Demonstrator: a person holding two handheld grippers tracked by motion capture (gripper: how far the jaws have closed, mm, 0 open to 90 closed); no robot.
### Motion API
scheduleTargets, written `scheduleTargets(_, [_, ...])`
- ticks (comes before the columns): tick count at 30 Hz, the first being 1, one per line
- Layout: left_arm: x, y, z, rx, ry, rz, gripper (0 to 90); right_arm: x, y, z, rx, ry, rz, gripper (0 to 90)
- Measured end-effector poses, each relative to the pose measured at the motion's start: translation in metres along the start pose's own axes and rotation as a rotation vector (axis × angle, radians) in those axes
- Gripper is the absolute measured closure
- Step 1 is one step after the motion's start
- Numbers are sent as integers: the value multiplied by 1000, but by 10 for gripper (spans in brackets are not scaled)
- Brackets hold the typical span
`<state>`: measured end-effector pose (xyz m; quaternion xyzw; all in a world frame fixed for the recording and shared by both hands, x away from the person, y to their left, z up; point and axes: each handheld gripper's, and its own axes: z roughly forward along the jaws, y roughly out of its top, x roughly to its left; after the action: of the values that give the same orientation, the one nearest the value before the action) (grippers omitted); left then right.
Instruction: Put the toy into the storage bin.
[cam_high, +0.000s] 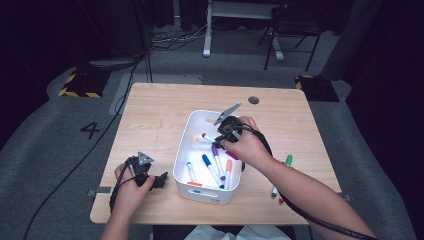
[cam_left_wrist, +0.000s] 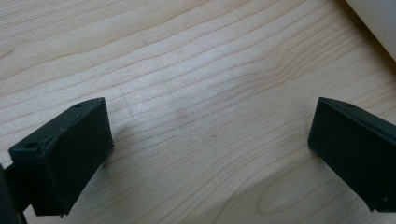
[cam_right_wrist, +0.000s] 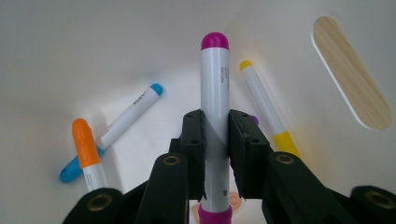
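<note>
The right gripper (cam_right_wrist: 215, 135) was down inside the white rectangular plastic bin (cam_high: 184, 145), its fingers (cam_right_wrist: 194, 140) clamped on the barrel of a white marker with a magenta cap (cam_right_wrist: 215, 93). In the right gripper view that marker's long axis ran straight out along the fingers, its rounded magenta tip pointing at the bin's far wall, a second magenta band showing below the grip. The tip stood close to that wall, and the oval handle slot (cam_right_wrist: 350, 72) in the side wall lay off to one side, so room ahead was tight.

On the bin floor lay a white marker with a yellow cap (cam_right_wrist: 266, 105) just beside the held one, a blue-capped white marker (cam_right_wrist: 130, 109) slanting away, and an orange-capped one (cam_right_wrist: 86, 151) crossing it.

From the high view the bin sat mid-worktop, with bare light wooden worktop (cam_high: 150, 115) to its left and behind. A green-capped marker (cam_high: 288, 160) lay outside the bin near the worktop's right edge.

The left gripper (cam_left_wrist: 210, 154) rested near the front left corner, fingers (cam_left_wrist: 70, 154) wide apart over bare wood, the bin's wall just beside it.
</note>
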<state>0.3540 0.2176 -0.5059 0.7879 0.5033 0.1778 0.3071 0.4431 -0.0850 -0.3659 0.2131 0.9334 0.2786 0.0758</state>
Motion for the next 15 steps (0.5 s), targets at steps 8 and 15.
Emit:
scheduleTargets(8, [0,0,0,0,0,0,1,7,-1,15,58,-2,-17,764])
scheduleTargets(15, [0,0,0,1,0,0,1,12,-5,26,89,4,-31,764])
